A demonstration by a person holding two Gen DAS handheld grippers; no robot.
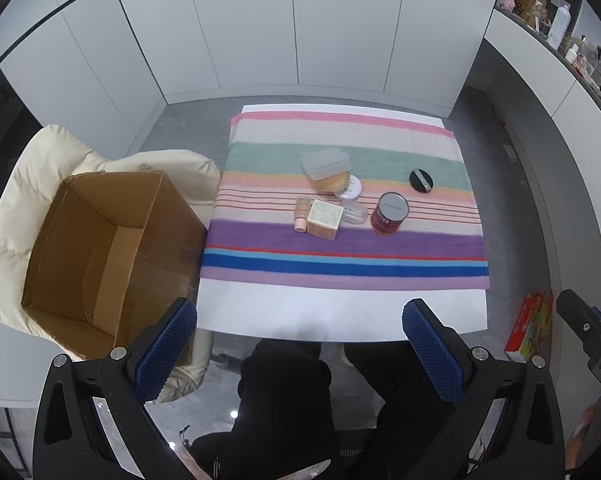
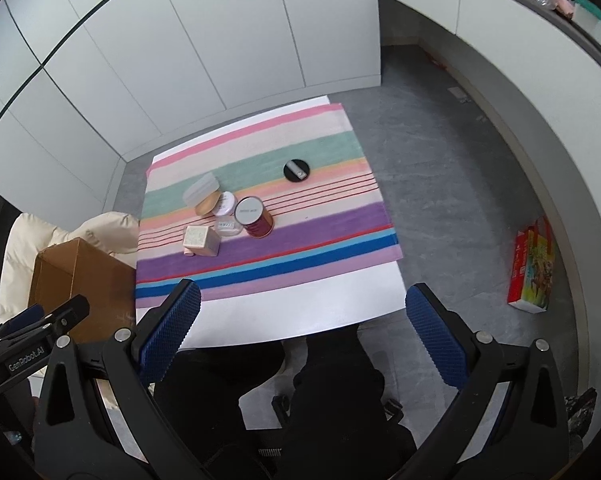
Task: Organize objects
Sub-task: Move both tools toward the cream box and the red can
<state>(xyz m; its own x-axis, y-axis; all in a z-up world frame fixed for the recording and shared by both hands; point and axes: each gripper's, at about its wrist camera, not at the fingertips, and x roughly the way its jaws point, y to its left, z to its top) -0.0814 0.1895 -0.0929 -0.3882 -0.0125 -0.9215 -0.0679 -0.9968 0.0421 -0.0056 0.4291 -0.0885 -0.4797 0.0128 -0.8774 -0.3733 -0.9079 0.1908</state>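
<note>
While both grippers hang high above the near edge of the white table [image 1: 340, 312], neither holds anything: the left gripper [image 1: 298, 350] has its blue-padded fingers [image 1: 166, 350] spread wide with only air between them, and the right gripper [image 2: 302, 334] is released the same way. The things to be sorted sit in a loose cluster on a striped cloth [image 1: 420, 240] that covers most of the tabletop. A red tin with a silver lid [image 1: 390, 213] stands upright toward the right of the cluster; well apart from it, farther back on the green stripe, lies a black round compact [image 1: 420, 180]. A translucent lidded container [image 1: 325, 163] rests tilted on a tan round puff [image 1: 332, 181], which touches a white round jar [image 1: 350, 189]. Just in front lie a small clear case [image 1: 354, 214], a beige carton [image 1: 324, 219] and, against the carton's left side, a pink bottle [image 1: 302, 214]. Left of the table an open cardboard box [image 1: 104, 256] stands on a cream padded jacket [image 1: 8, 240]. A red printed box [image 2: 532, 266] lies on the grey floor at the right.
</note>
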